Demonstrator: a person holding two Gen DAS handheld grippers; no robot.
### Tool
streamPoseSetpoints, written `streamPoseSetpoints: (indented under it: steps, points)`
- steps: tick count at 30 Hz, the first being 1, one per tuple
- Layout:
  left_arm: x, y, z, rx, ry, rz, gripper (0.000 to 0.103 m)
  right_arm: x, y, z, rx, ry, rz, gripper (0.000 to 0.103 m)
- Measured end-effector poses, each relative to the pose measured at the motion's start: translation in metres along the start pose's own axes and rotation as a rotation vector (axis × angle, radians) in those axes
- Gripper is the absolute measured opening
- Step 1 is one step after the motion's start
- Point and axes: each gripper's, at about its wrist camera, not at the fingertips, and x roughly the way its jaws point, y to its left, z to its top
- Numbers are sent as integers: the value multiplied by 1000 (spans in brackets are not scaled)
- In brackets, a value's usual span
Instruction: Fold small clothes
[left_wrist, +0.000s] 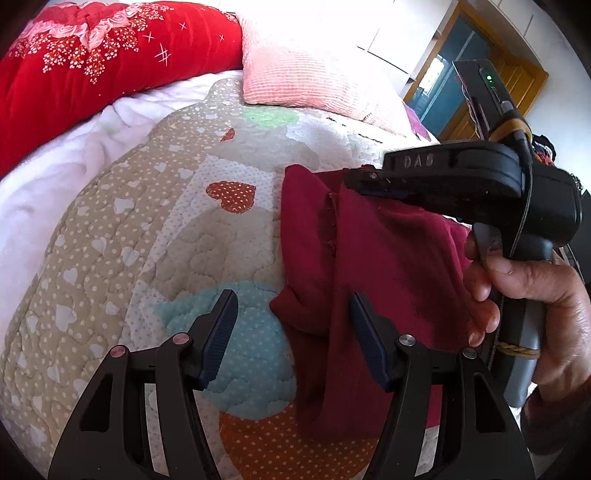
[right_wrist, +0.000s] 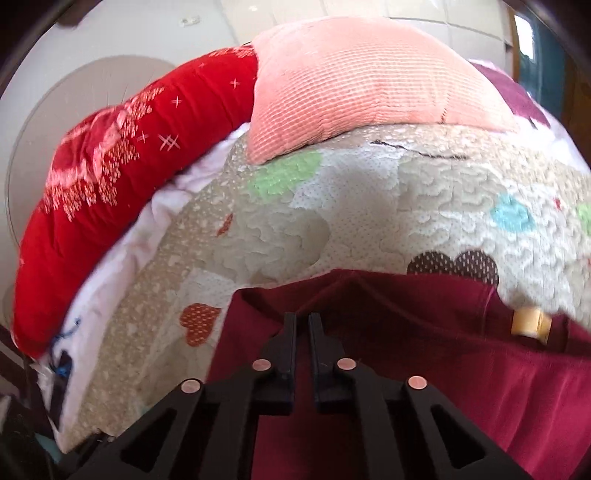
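Bed covered by a quilt (left_wrist: 122, 236) — beige and white patchwork with small hearts, plus orange, green and blue patches. At the head of the bed a red blanket (left_wrist: 92, 62) with a pink rose print lies bunched along the edge, and a pink pillow (left_wrist: 310, 66) sits just beside it; a strip of white sheet (left_wrist: 55, 162) shows between blanket and quilt. The task's thing, a maroon garment (left_wrist: 388, 266), lies on the quilt toward the near right in the left wrist view, its upper edge lifted off the bed and the rest draping down in folds. Left gripper (left_wrist: 291, 314): jaws spread wide, nothing between the pads; the left finger hangs over a blue patch, the right finger (left_wrist: 365, 339) stands in front of the garment's fold — touching or not, cannot tell. Right gripper (right_wrist: 303, 325): jaws pressed nearly together with only a thin gap, tips down at the garment's top edge, where the cloth rises in a small peak toward them; in the left wrist view the same gripper (left_wrist: 360, 181) comes in from the right with its tips at the raised edge and cloth hanging from them, so it is pinching the garment. A hand (left_wrist: 532, 291) wraps the right gripper's handle, fingers curled around it. In the right wrist view a small tan tag (right_wrist: 530, 323) shows at the garment's far right edge. A wooden door (left_wrist: 469, 70) stands beyond the bed, upper right.
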Motion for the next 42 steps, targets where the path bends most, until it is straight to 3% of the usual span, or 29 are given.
streamPoseSetpoints:
  steps: [1,3,6,7,8,9,10,11,14,19,25,28,32,36,38,42]
  points:
    - [-1,0,0,0,0,4,63,0,0,1,18,4,1,33]
    - [-5,-1,0,7,0,16,63,4,2,1,55,26,0,49]
    - [-10,0,1,19,-6,41,63,20,17,-1,-25,70,-103,45]
    - [-11,2,1,18,-6,47,63,23,20,-2,-49,60,-150,35]
    - [-13,4,2,10,-1,47,63,25,22,-2,-63,52,-173,33]
    - [-14,6,1,3,5,38,63,24,23,-3,-63,46,-175,26]
    - [-15,8,2,-5,13,25,63,21,24,-2,-59,36,-172,11]
    - [-16,10,2,-14,24,15,63,15,27,-1,-46,28,-147,6]
    - [-18,16,2,-41,36,-11,63,7,38,2,-62,13,-153,6]
    - [-20,21,4,-68,33,-26,63,27,35,-6,-69,41,-170,9]
    - [-12,19,1,-64,61,-53,63,-16,16,-17,85,-18,52,24]
    - [-13,20,1,-71,58,-50,63,-51,14,-44,86,-95,84,32]
    - [-15,24,0,-95,64,-72,63,-64,13,-69,4,-50,17,33]
    - [-20,28,-3,-133,75,-127,64,-79,-3,-85,-31,-99,-108,33]
    - [-20,28,-6,-144,78,-125,73,-77,-19,-88,4,-91,-117,33]
    - [-13,27,-8,-152,104,-132,72,-63,-38,-89,48,-45,-127,33]
